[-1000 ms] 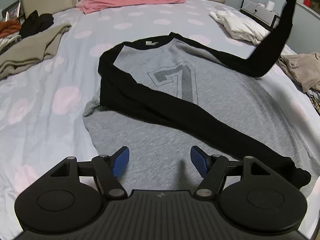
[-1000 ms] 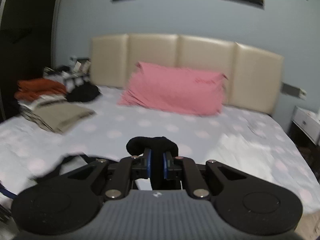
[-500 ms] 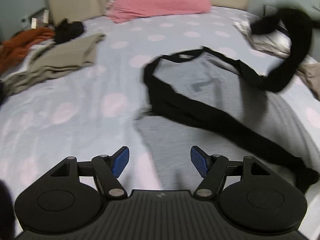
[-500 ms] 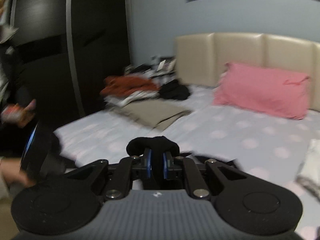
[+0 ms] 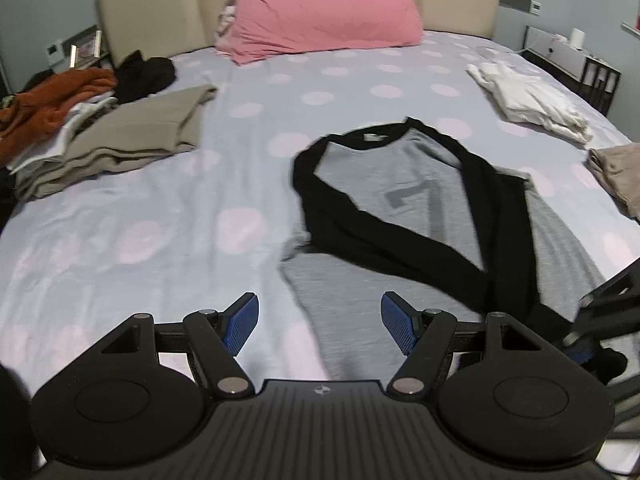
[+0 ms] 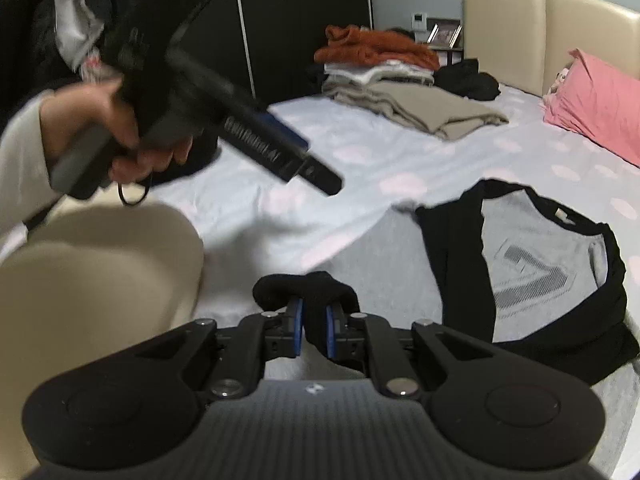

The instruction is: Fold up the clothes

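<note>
A grey sweatshirt (image 5: 404, 184) with black sleeves and a printed 7 lies flat on the bed, and also shows in the right wrist view (image 6: 536, 264). Both black sleeves cross its front; the right one (image 5: 500, 224) runs down to the hem. My left gripper (image 5: 318, 322) is open and empty above the sheet near the sweatshirt's lower left hem. My right gripper (image 6: 312, 330) is shut on the black sleeve cuff (image 6: 306, 290), low at the hem; it appears at the right edge of the left wrist view (image 5: 600, 320).
The bed (image 5: 160, 208) has a spotted lilac sheet. A pink pillow (image 5: 320, 20) lies at the headboard. Folded beige and orange clothes (image 5: 112, 136) are stacked at left. White (image 5: 528, 100) and tan (image 5: 616, 176) garments lie at right. A nightstand (image 5: 572, 56) stands far right.
My right gripper has brought the black sleeve down from the air and across the sweatshirt's front to the hem. My left gripper has pulled back and stayed open.
</note>
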`<state>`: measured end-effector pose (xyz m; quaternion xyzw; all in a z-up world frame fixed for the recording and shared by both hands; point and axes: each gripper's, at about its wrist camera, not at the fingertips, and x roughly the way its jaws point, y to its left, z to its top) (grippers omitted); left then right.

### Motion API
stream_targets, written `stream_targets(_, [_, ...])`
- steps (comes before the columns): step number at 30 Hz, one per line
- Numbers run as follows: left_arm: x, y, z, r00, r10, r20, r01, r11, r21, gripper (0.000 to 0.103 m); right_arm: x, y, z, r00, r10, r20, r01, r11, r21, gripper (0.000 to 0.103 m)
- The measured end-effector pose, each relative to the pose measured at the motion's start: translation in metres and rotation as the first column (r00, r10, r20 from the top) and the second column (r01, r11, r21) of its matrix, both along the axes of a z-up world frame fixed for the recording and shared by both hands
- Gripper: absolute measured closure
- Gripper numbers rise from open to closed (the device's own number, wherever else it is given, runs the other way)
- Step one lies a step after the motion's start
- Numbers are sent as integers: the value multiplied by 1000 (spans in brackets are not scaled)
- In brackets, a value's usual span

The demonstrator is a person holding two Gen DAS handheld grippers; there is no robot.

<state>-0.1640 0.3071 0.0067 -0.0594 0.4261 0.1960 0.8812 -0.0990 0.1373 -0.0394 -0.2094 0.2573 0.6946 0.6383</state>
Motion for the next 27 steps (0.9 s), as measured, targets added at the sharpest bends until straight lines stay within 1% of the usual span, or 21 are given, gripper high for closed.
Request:
stream_targets(3, [8,-7,-3,1000,-13,-3,13,1000,-11,36,-6,1,-9,1000,8,-3,-8,1000,-23,90])
stream_targets(6, [14,-11,-6,1000,-20,-9,20,1000,-24,36,-14,9,-19,998,42,43,-39,997,-63,90])
stream_targets(7, [16,-12,-7,1000,-26,-10,25,999,-24,36,-16,10,-22,998,41,51,-38,997,-70,86])
stream_targets(9, [19,-14,-9,999,-33,-17,32,999,-26,36,-18,11,-27,997,41,66,-36,996,-85,71])
stream_targets(10, [20,-15,-11,999,-35,-21,35,999,-30,36,-19,11,-28,997,35,71,-29,996,-85,46])
stream_targets(11, [22,-16,-12,999,-38,-25,37,999,-35,36,-17,8,-26,998,16,67,-12,998,-65,30])
stream_targets(13, [27,-18,-16,998,-51,-30,50,998,-45,36,-12,0,-16,998,-2,59,3,1000,-11,27])
stream_targets(14, [30,-19,-17,998,-60,-30,59,997,-49,37,-9,-5,-9,997,-18,77,19,1000,-1,24])
stream_targets(16, [38,-24,-20,996,-78,-32,76,995,-62,37,4,-15,4,988,-66,138,64,998,15,22])
stream_targets(18, [46,-29,-25,994,-100,-35,97,992,-79,37,27,-30,16,971,-127,204,124,992,27,21])
stream_targets(20, [59,-36,-30,991,-129,-42,124,987,-106,37,59,-43,24,943,-217,254,218,976,26,20])
stream_targets(21, [66,-39,-33,989,-141,-45,135,984,-118,36,78,-47,25,925,-267,269,272,962,22,20])
stream_targets(23, [79,-44,-38,986,-158,-51,150,980,-133,36,116,-55,22,877,-361,318,375,927,17,20])
stream_targets(25, [93,-49,-42,982,-177,-63,168,977,-128,36,143,-59,14,833,-399,382,429,903,8,20])
stream_targets(27, [105,-55,-46,977,-195,-82,187,977,-101,36,161,-58,2,805,-394,445,437,899,6,21])
